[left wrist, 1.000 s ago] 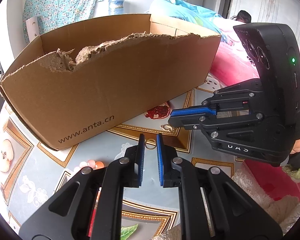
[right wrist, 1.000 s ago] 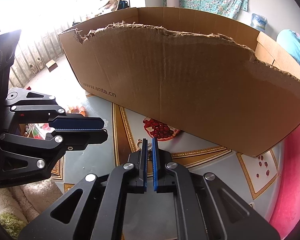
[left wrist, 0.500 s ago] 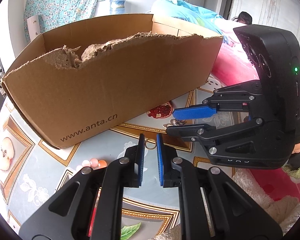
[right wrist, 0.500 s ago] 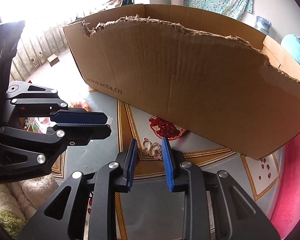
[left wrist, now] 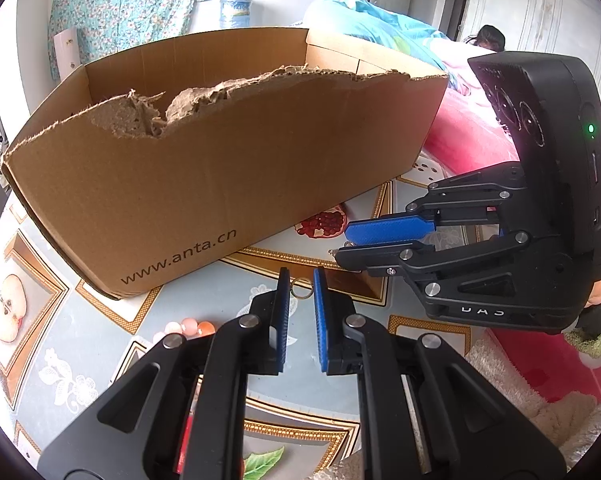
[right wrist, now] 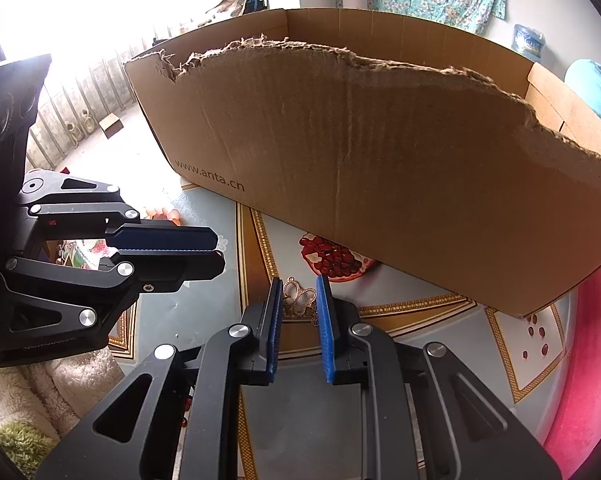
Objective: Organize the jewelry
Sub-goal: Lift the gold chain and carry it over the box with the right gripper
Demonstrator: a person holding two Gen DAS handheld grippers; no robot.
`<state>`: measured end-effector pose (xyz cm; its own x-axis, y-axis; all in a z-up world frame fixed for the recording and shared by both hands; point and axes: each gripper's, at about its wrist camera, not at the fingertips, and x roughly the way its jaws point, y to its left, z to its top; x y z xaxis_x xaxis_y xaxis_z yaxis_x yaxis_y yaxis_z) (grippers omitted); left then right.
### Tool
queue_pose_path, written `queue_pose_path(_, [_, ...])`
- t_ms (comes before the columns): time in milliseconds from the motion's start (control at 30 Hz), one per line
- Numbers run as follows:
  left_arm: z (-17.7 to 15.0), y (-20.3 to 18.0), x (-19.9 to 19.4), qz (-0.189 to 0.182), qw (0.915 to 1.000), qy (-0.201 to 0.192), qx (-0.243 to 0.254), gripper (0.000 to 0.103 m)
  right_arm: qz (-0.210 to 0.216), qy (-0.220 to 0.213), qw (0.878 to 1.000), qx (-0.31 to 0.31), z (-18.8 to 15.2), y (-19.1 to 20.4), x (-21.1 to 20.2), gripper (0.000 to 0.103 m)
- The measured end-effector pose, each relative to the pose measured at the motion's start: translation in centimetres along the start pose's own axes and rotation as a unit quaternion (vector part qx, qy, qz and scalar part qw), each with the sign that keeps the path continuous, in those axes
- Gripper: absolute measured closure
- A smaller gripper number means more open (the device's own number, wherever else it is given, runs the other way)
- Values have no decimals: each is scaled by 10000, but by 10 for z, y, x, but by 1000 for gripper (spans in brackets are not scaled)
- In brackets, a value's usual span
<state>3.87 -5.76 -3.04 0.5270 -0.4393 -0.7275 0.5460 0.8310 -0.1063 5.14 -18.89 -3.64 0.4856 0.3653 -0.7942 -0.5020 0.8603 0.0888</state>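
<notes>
right tool (right wrist: 298, 300) closing, filigree pendant (right wrist: 299, 297) between pads, untouched | left tool (left wrist: 301, 285) narrowly parted, ring (left wrist: 301, 286) at tips, grip unclear | cardboard box (left wrist: 220, 184) behind on worktop (left wrist: 204, 312)

The box (left wrist: 228, 176) carries "www.anta.cn" in dark print along the lower left of its near wall, readable in both views (right wrist: 340, 152). In the left wrist view the right gripper (left wrist: 342, 242) bears small white letters on its underside, mirrored or upside down and not readable.
</notes>
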Motion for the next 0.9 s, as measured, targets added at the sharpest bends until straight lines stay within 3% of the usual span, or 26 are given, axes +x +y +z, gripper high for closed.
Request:
queue_pose_path(533, [6,-9,-10,-38,9998,-177,103,92,73,-666,9962,561,-7,-12,-49,86])
queue_pose_path(900, [42,-14,-66,-454,9951,-871,135,92,164,-1605,9845,693,2,-14,-122,86])
